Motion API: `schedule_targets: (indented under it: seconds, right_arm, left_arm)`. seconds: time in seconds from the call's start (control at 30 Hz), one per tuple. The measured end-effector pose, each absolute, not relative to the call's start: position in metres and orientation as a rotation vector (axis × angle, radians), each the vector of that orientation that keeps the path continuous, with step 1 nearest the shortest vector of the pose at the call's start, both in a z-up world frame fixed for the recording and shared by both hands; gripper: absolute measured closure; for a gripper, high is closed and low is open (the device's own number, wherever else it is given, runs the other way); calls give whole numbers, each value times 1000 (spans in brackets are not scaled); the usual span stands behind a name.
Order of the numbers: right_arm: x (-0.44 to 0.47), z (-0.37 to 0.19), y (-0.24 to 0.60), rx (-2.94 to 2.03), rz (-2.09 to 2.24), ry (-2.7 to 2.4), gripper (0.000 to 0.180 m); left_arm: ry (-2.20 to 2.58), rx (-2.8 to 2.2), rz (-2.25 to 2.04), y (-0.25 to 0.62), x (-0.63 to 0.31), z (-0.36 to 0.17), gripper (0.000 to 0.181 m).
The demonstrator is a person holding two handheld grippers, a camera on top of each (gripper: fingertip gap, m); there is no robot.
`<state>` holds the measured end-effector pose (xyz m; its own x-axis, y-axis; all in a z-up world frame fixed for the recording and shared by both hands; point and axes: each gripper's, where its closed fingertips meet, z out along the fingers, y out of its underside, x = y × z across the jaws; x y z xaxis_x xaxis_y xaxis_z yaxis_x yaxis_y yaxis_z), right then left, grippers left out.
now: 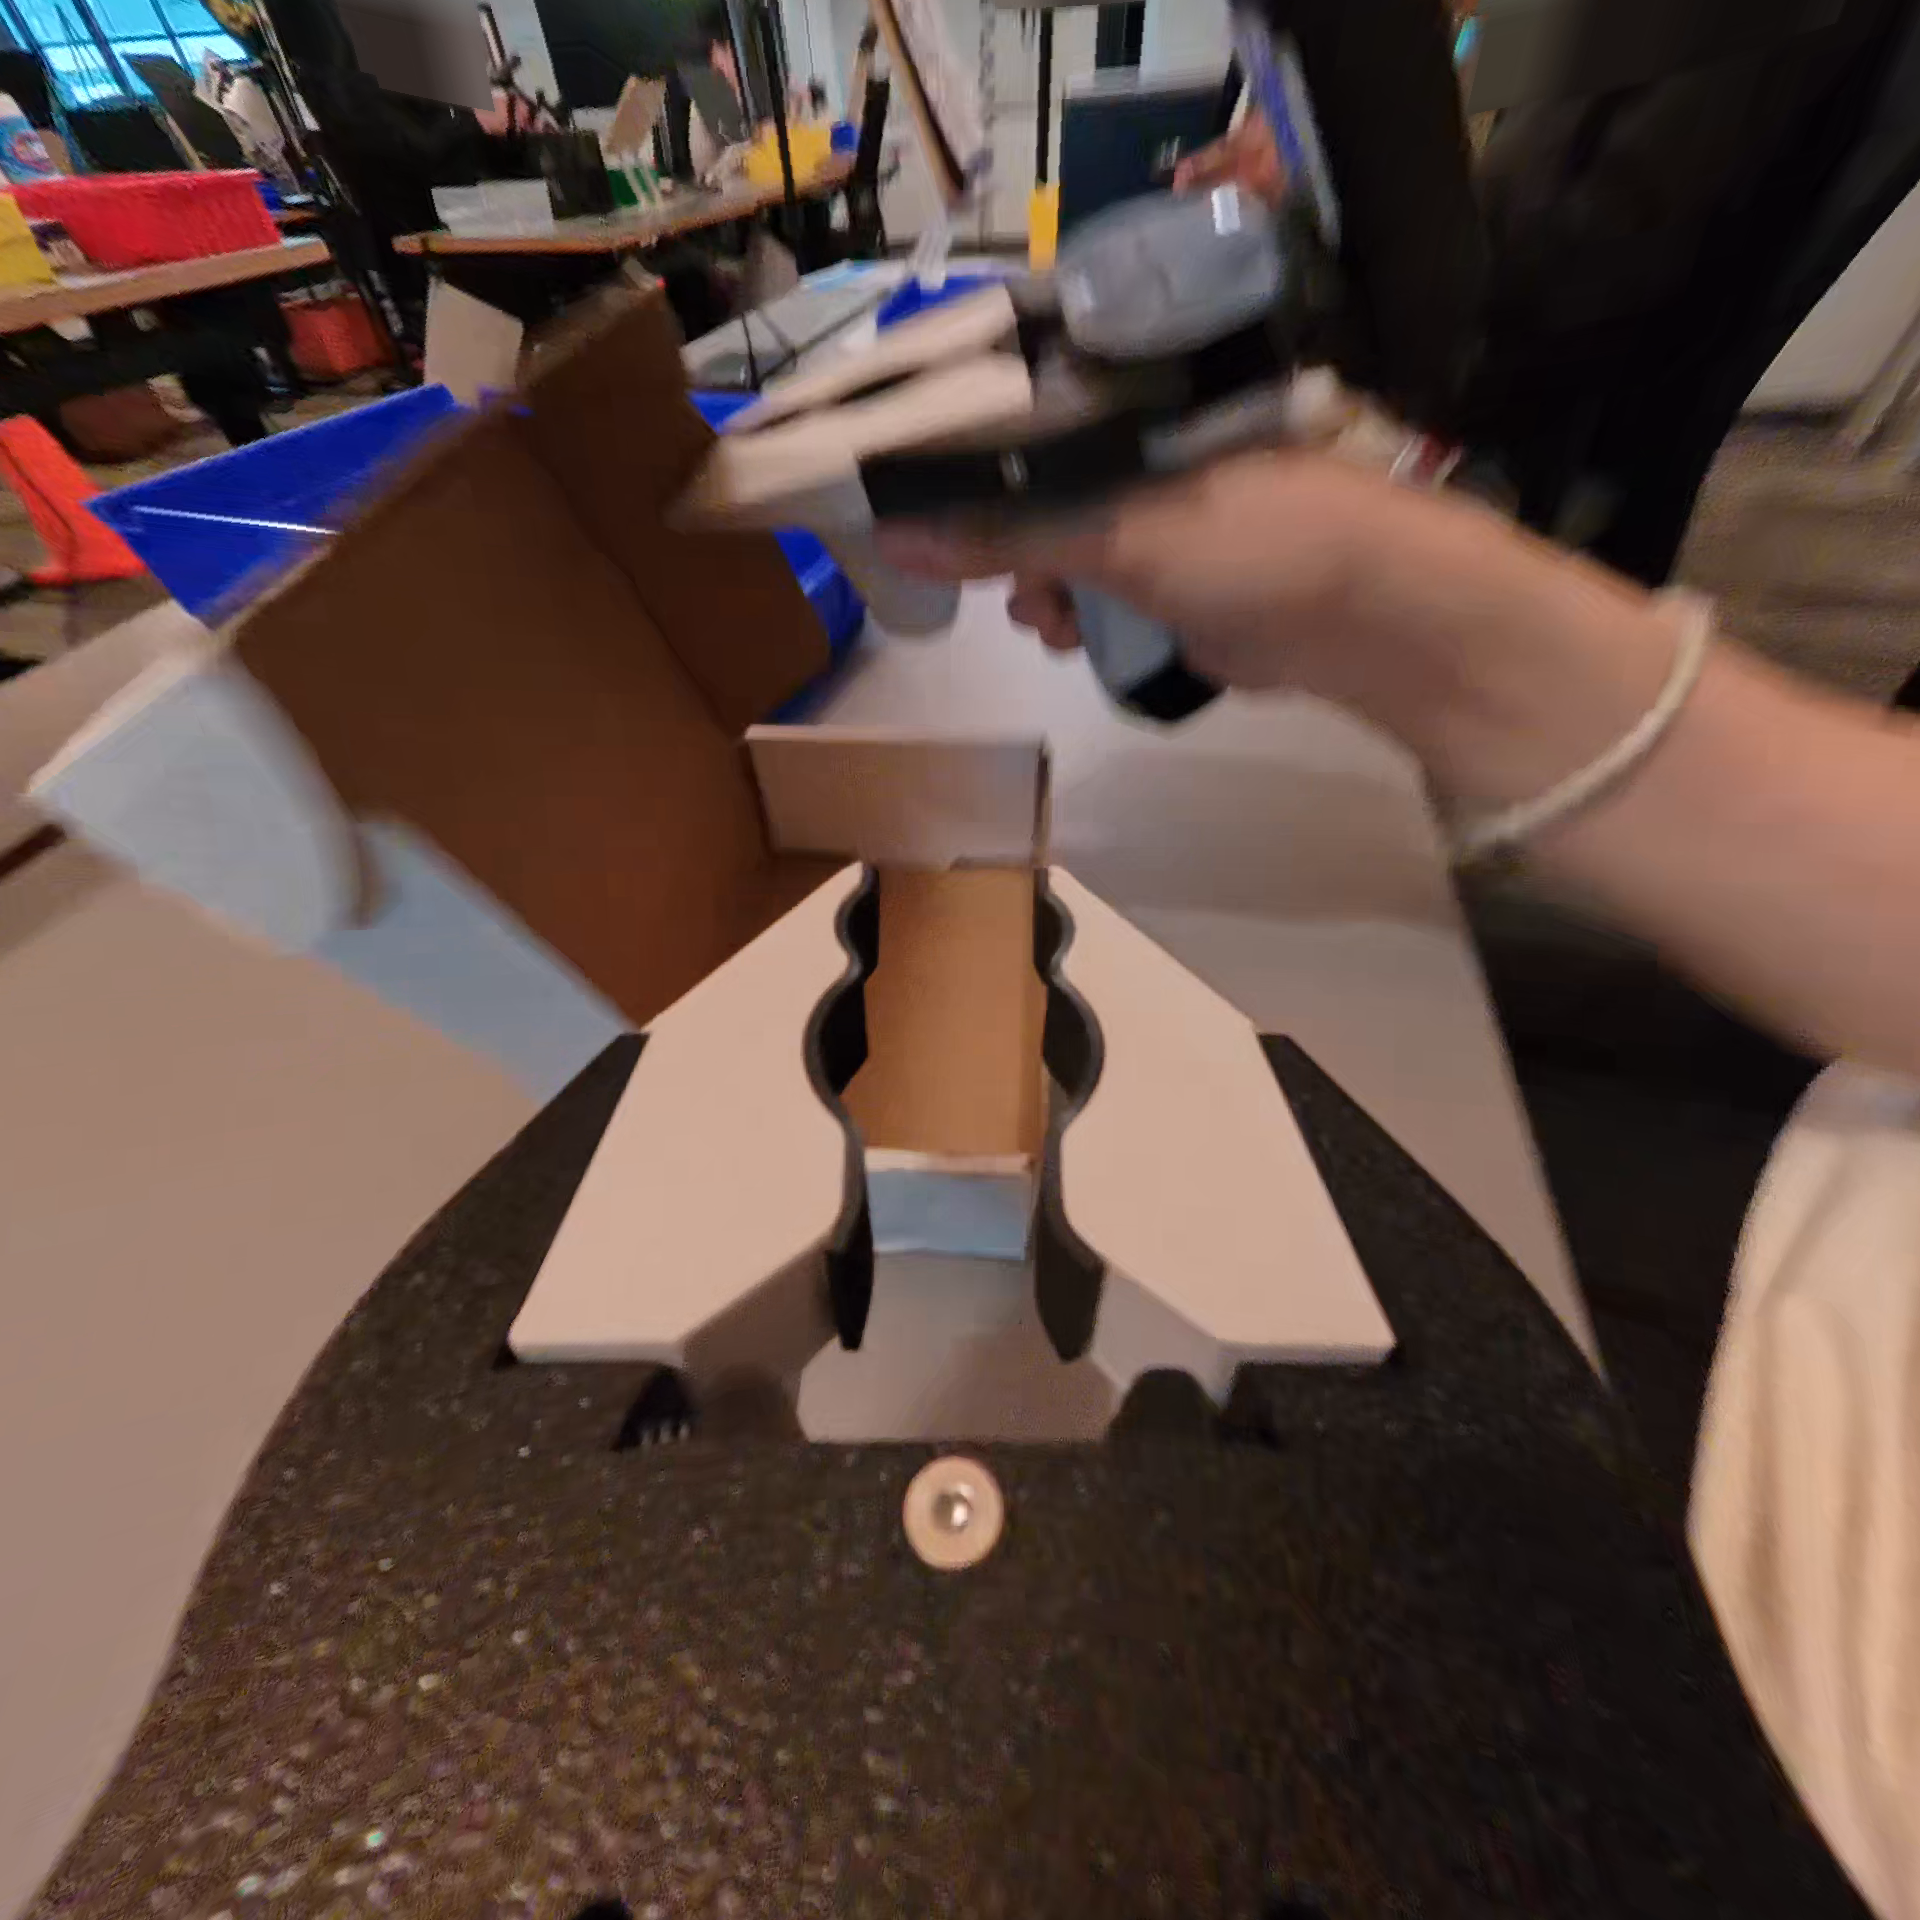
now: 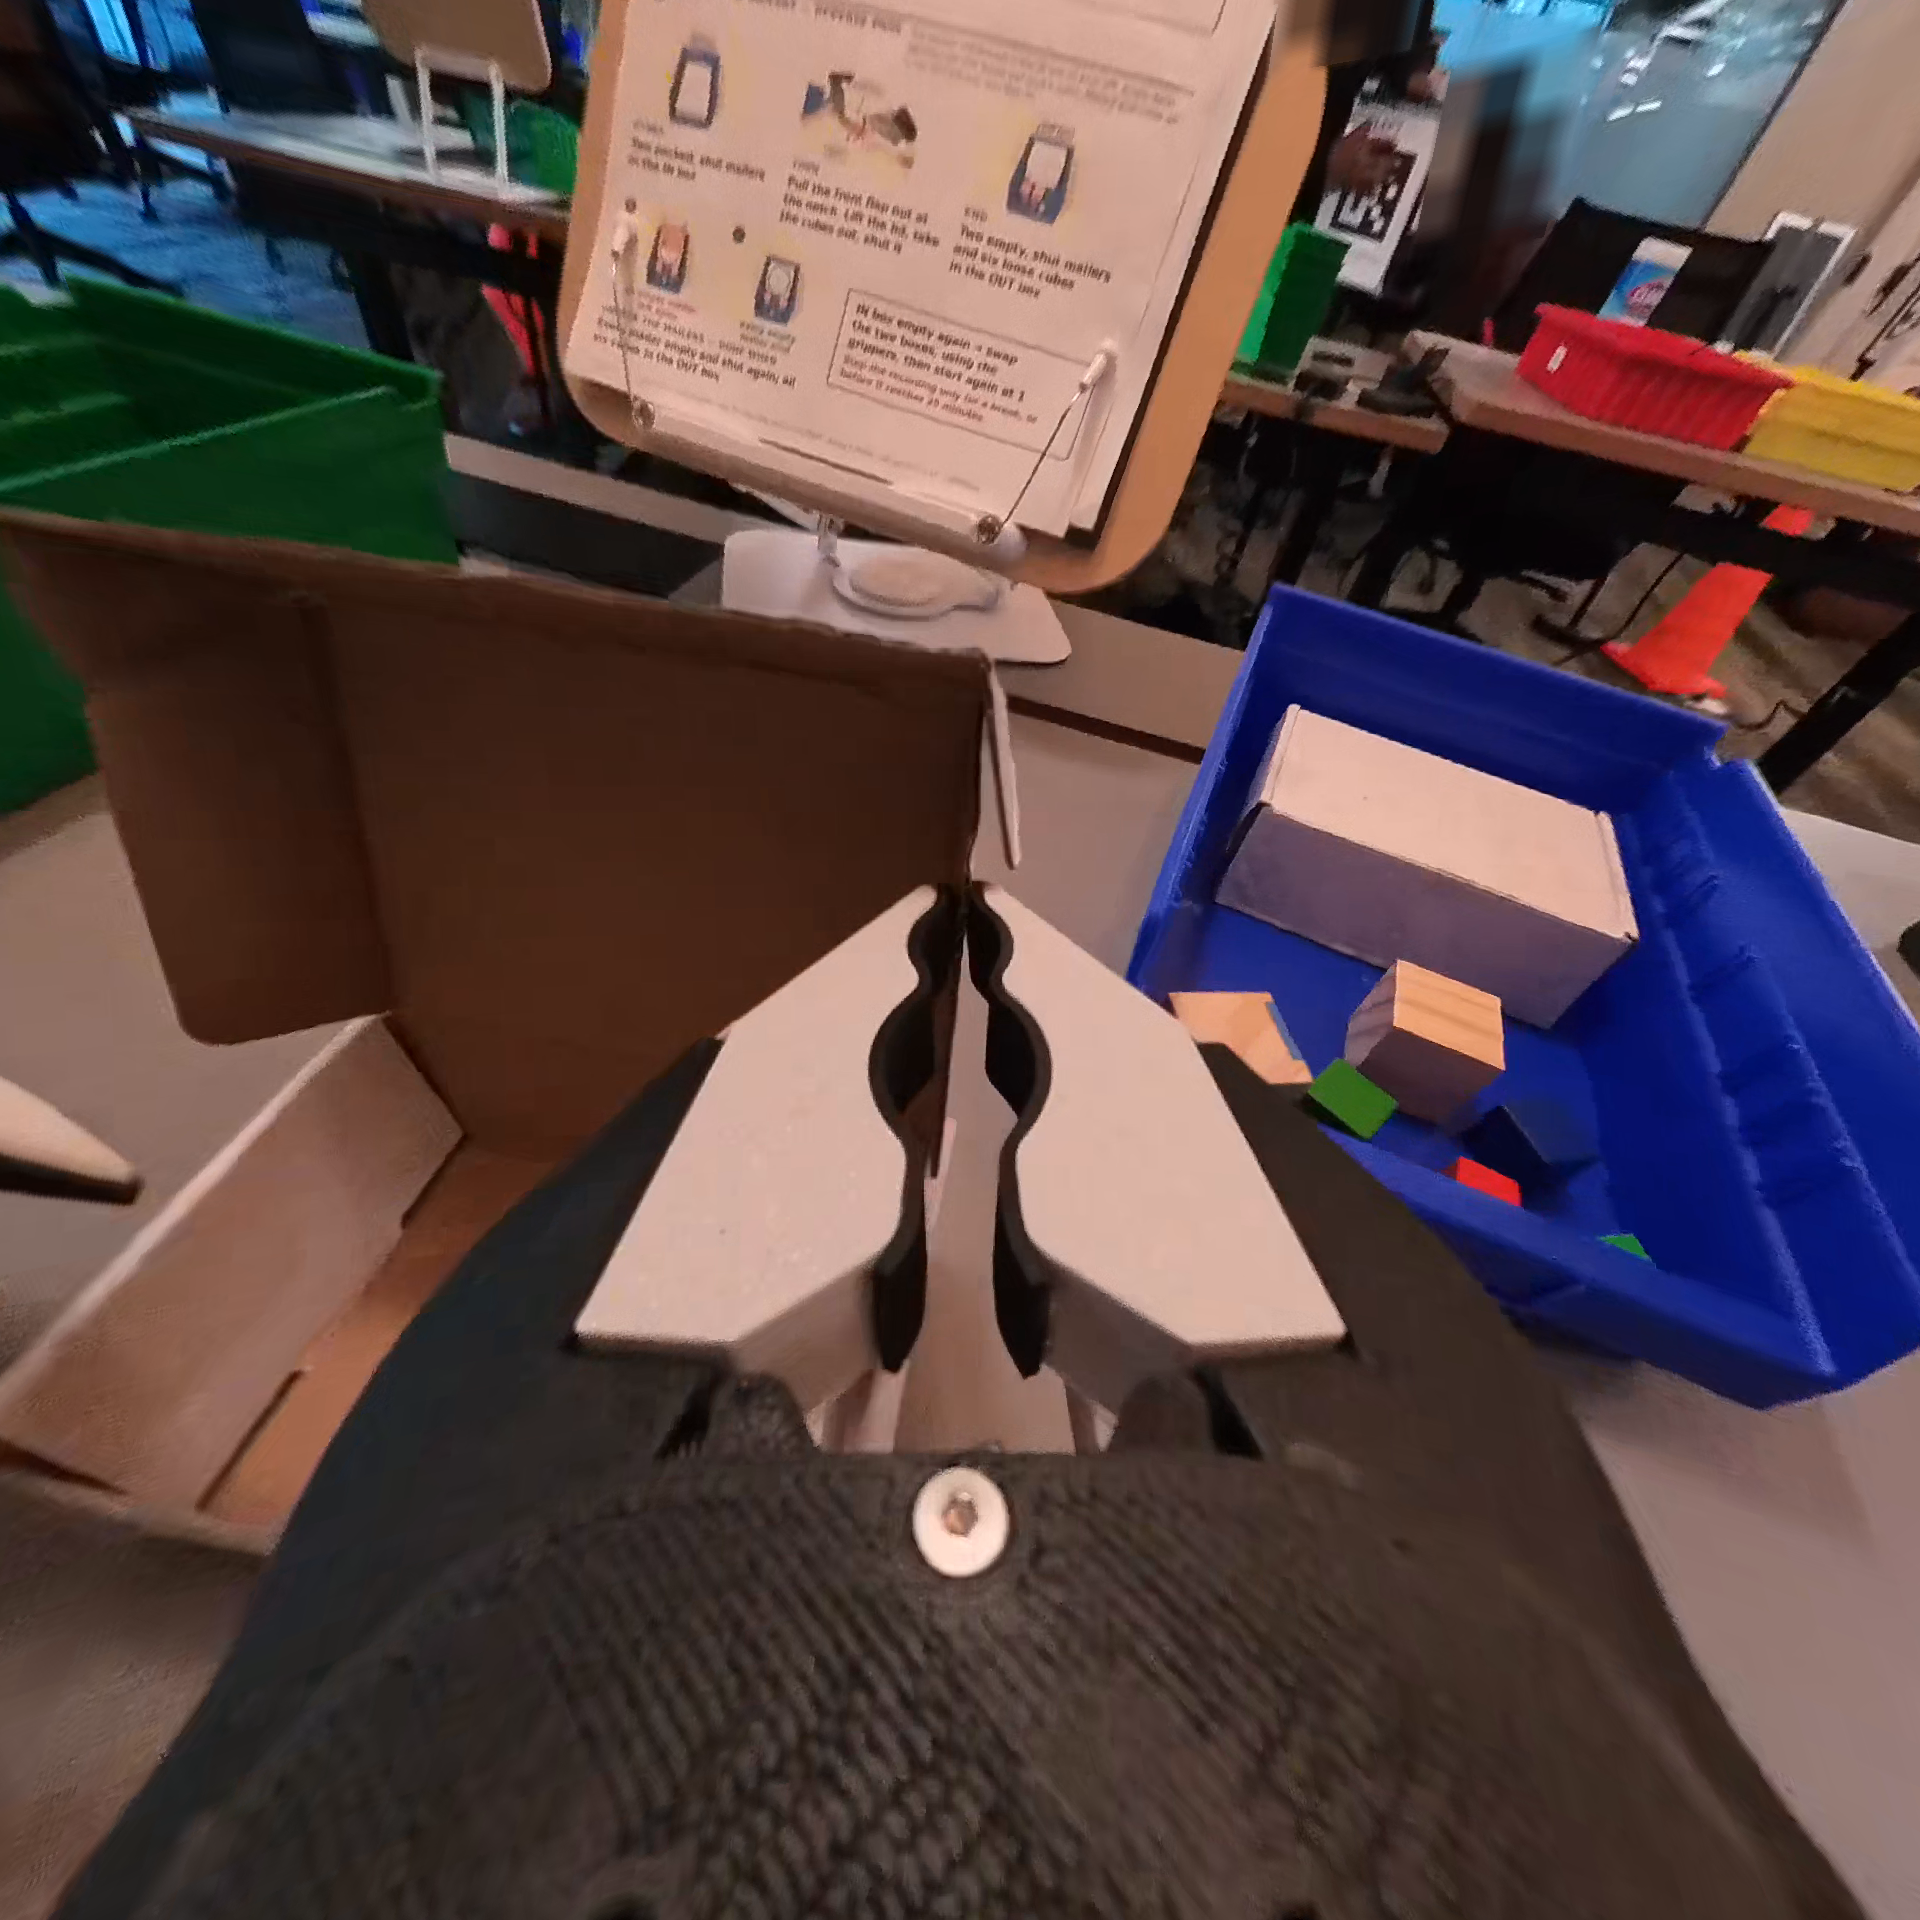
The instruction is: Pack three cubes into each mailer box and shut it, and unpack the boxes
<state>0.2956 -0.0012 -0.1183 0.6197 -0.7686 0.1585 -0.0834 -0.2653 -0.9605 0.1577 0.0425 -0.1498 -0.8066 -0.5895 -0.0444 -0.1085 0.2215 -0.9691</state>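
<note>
With your right gripper [image 2: 961, 904] pinching the brown lid [image 2: 582, 831] at frame centre, and your left gripper [image 1: 951, 883] gaping around the box wall [image 1: 894, 795], fold the lid down slowly.

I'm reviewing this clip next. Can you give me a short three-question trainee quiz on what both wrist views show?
1. Fill in: the right gripper has its tips together at the edge of the open mailer box's raised ____.
2. True or false: the white mailer box in the blue bin has its top open.
3. Choose one: the loose cubes in view lie
A. inside the open mailer box
B. in the blue bin, beside the white mailer box
C. on top of the white mailer box

Key: 1 lid; 2 false, it is shut; 3 B.
</note>
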Motion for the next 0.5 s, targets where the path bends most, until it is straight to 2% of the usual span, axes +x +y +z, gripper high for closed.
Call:
schedule_targets:
  seconds: [0.13, 0.2, 0.27, 0.43, 0.5]
  right_arm:
    - [277, -129, -2, -1677, -804, 719, 179]
    - [272, -131, -5, -1664, -844, 736, 179]
    - [267, -130, -8, -1680, -878, 744, 179]
    - [259, -127, -5, -1674, -950, 733, 179]
    - [256, -128, 1, -1677, -934, 725, 179]
  left_arm:
    - [1981, -837, -1769, 59, 162, -124, 148]
    - [1865, -979, -1608, 84, 179, -125, 159]
    - [1757, -1035, -1431, 107, 190, -125, 163]
    - [1539, -1030, -1117, 140, 202, -117, 161]
    - [1525, -1039, -1055, 143, 205, -123, 165]
